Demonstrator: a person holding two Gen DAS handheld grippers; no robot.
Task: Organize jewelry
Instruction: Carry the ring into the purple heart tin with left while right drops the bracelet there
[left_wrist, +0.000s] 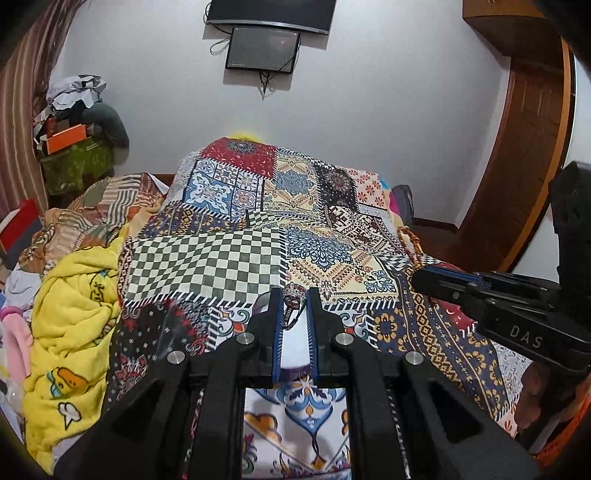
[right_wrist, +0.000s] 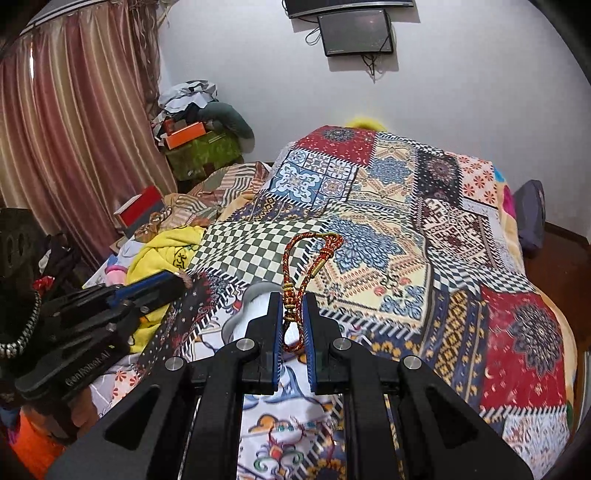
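Note:
In the left wrist view my left gripper (left_wrist: 293, 295) is shut on a silver ring (left_wrist: 292, 301) with an ornate dark-stoned top, held up over the patchwork bedspread (left_wrist: 207, 262). In the right wrist view my right gripper (right_wrist: 293, 299) is shut on a red and gold braided cord bracelet (right_wrist: 295, 258), whose loop sticks out past the fingertips. Each gripper shows in the other's view: the right gripper (left_wrist: 447, 282) comes in from the right with the bracelet (left_wrist: 410, 240) at its tip, and the left gripper (right_wrist: 155, 288) comes in from the left. A white and grey object (right_wrist: 251, 314) lies just below the right fingers, partly hidden.
A crumpled yellow blanket (left_wrist: 74, 314) and other bedding lie on the left of the bed. A pile of boxes and clothes (right_wrist: 195, 129) stands in the far corner by the striped curtain (right_wrist: 74, 129). Two screens (left_wrist: 262, 48) hang on the wall, and a wooden door (left_wrist: 524, 147) is at the right.

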